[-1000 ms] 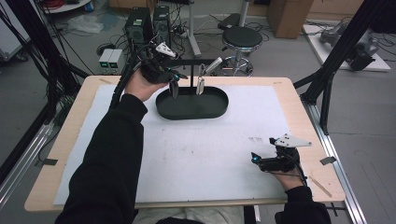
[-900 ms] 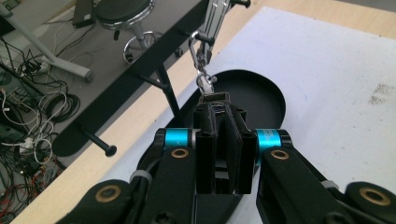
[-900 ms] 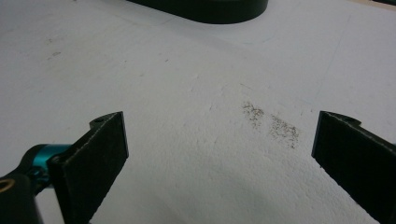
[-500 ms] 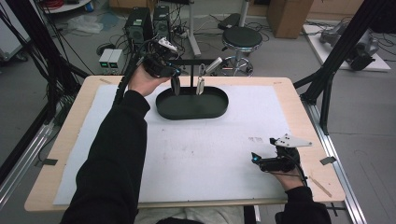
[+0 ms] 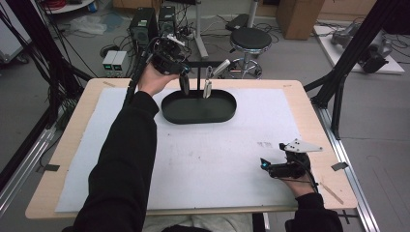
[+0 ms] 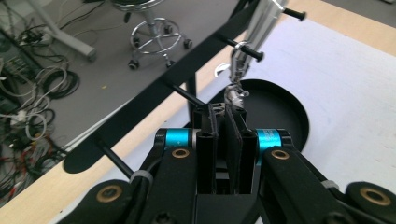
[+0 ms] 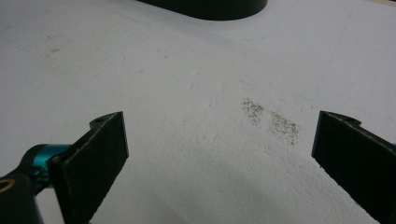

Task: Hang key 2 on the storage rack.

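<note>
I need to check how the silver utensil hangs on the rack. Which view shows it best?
The left gripper view: the silver utensil hangs from a rack peg just beyond the shut left gripper. The high view shows it small above the black tray. The right gripper view shows just the tray's edge.

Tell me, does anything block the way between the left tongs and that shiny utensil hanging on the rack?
Nothing visible does. The left tongs, shut, point straight at the silver utensil, which hangs from a rack peg just beyond their tips, over the black tray. Whether they touch is unclear.
</note>
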